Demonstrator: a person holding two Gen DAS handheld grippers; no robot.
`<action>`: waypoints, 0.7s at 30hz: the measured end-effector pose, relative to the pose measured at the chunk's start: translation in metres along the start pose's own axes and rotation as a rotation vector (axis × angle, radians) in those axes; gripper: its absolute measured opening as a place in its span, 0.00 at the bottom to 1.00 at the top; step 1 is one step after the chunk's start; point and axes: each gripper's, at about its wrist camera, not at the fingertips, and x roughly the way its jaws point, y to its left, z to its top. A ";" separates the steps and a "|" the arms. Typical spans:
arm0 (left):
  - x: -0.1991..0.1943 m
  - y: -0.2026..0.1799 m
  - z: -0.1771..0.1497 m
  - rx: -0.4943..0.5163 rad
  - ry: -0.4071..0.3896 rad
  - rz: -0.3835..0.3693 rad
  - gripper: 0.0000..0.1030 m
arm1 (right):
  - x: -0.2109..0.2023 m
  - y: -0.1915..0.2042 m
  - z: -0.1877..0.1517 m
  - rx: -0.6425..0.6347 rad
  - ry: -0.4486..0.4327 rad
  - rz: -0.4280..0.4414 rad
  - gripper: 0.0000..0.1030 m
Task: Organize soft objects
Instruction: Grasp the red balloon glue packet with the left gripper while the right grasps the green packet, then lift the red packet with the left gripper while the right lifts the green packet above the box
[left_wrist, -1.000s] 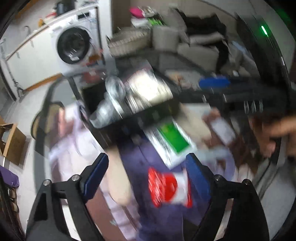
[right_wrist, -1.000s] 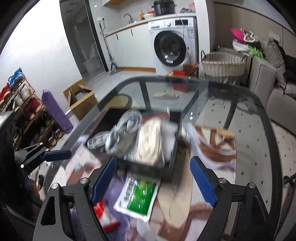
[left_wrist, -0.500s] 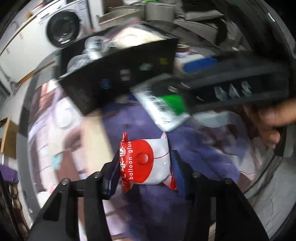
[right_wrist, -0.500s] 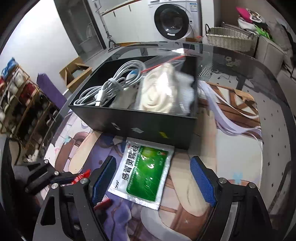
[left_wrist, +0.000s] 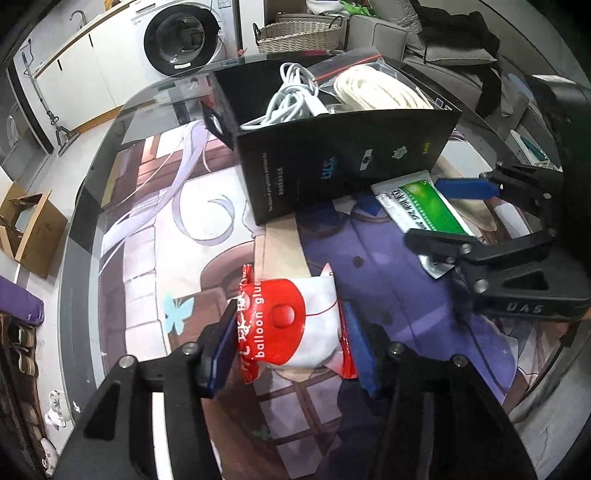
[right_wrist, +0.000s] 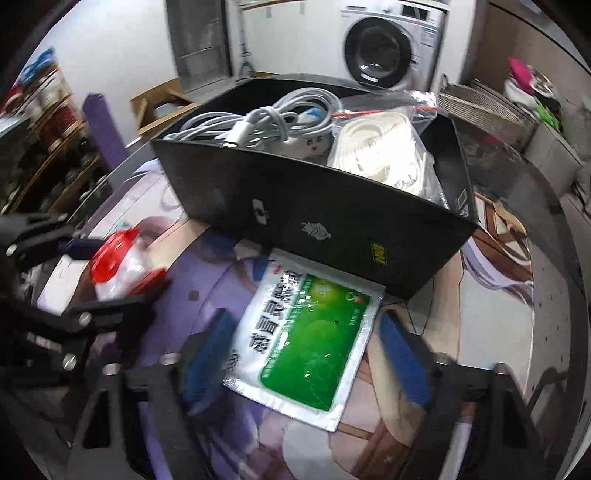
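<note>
A red and white balloon glue packet (left_wrist: 291, 325) sits between the blue pads of my left gripper (left_wrist: 291, 354), both pads touching its side edges while the jaws are opening a little. In the right wrist view the same packet (right_wrist: 118, 266) shows in the left gripper (right_wrist: 92, 273). A green and white sachet (right_wrist: 306, 332) lies flat on the printed mat (right_wrist: 406, 435) against the black box (right_wrist: 314, 221). My right gripper (right_wrist: 306, 343) straddles the sachet with its jaws closing, the pads just off its edges. From the left wrist view the right gripper (left_wrist: 432, 212) is over the sachet (left_wrist: 428, 206).
The black box (left_wrist: 343, 166) holds a white cable bundle (left_wrist: 291, 96) and a bagged cream cord (left_wrist: 373, 92). The mat covers a round glass table (left_wrist: 77, 221). Beyond stand a washing machine (left_wrist: 181, 40), a wicker basket (left_wrist: 299, 33), a cardboard box (left_wrist: 29, 225) and a sofa (left_wrist: 443, 44).
Both grippers have come down toward the mat. The left jaws went from wide to closed around the red packet. The right jaws have narrowed around the green sachet.
</note>
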 end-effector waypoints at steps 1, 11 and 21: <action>0.002 0.000 0.001 -0.002 -0.001 -0.006 0.56 | -0.002 -0.002 -0.002 -0.008 0.006 0.009 0.51; 0.003 -0.004 0.006 0.010 -0.005 -0.017 0.48 | -0.015 -0.014 -0.023 -0.042 0.007 0.049 0.22; -0.009 -0.008 0.009 0.014 -0.049 -0.033 0.46 | -0.019 -0.016 -0.022 -0.032 0.001 0.056 0.21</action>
